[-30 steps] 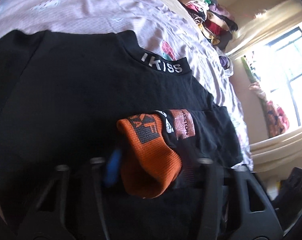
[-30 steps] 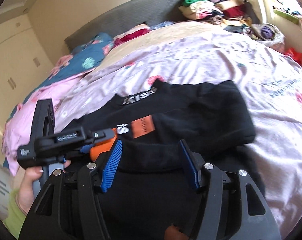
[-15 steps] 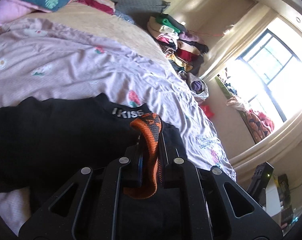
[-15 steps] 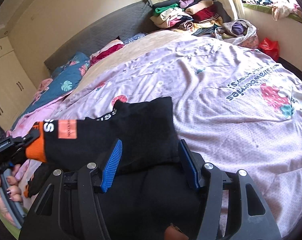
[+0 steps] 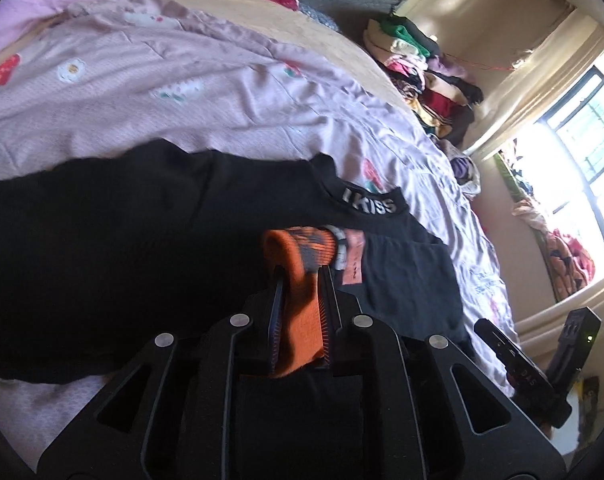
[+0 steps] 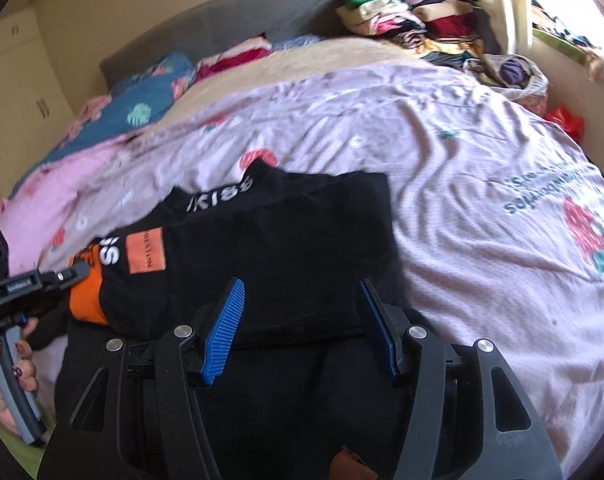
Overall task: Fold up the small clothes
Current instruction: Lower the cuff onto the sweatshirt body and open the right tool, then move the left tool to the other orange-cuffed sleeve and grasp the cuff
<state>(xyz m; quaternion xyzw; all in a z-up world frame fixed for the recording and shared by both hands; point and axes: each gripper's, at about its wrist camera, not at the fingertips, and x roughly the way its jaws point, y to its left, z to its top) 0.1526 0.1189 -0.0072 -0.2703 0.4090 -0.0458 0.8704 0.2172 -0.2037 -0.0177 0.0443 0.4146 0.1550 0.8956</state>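
A black garment with an orange cuff point(image 5: 302, 300) and an orange label point(image 6: 146, 254) lies across a black top with "KISS" on its collar point(image 5: 367, 205), on the pink bedspread point(image 6: 461, 208). My left gripper point(image 5: 302, 280) is shut on the orange cuff; it shows at the left of the right wrist view point(image 6: 78, 270). My right gripper point(image 6: 302, 308) is open, its blue pads point(image 6: 226, 328) just over the near edge of the black garment point(image 6: 282, 248), holding nothing.
A pile of folded clothes point(image 6: 405, 16) sits at the far corner of the bed by the grey headboard point(image 6: 222, 28). Pillows point(image 6: 142, 108) lie at the head. A bright window point(image 5: 573, 152) is to the right.
My left gripper, holding the orange cuff, has come back down from a raised position and laid the black garment over the KISS top. My right gripper stays open over its near edge.
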